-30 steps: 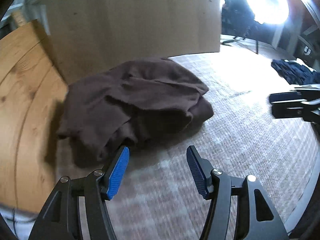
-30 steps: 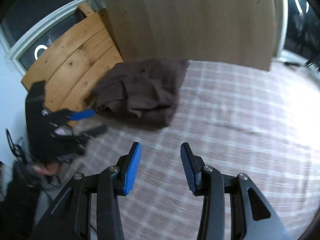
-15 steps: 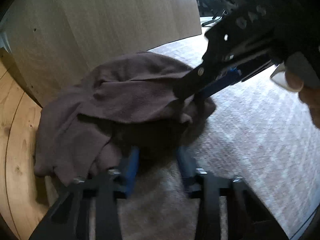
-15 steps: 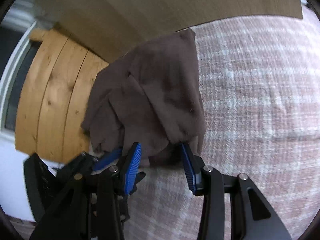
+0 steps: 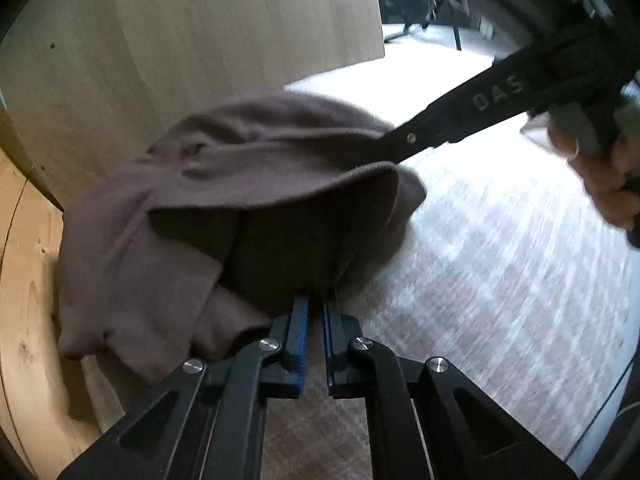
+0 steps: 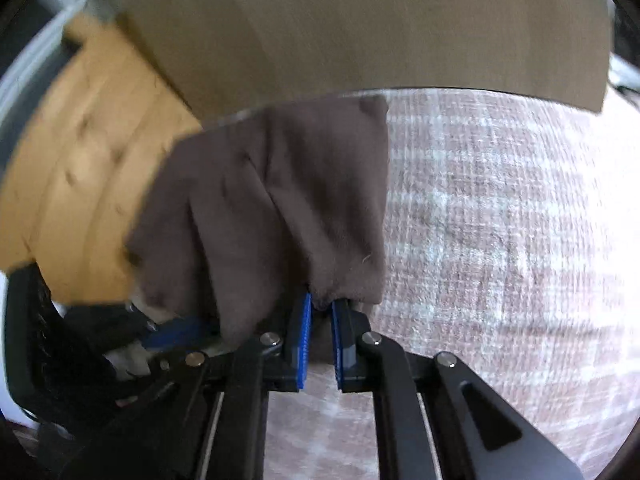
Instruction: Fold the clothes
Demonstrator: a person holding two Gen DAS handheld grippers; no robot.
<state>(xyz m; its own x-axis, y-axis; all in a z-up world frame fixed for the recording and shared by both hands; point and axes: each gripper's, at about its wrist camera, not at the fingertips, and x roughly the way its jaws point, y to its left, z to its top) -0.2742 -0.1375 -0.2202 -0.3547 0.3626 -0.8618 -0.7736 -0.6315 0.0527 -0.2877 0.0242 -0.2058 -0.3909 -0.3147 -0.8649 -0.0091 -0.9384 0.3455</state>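
Two hand-held grippers, left (image 5: 315, 304) and right (image 6: 322, 305), each pinch one brown garment (image 5: 248, 184) on the checked rug (image 5: 500, 264).

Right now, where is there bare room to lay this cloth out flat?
Free: the checked mat to the right of the brown cloth, up to the wooden board. Crowded: the cloth's left side, hard against the plank wall, where both grippers pinch its near edge.

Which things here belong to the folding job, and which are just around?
In use: brown garment; left tool, shut on its near edge; right tool, shut on another edge.
Just around: plaid cover; wooden board; plank panel.
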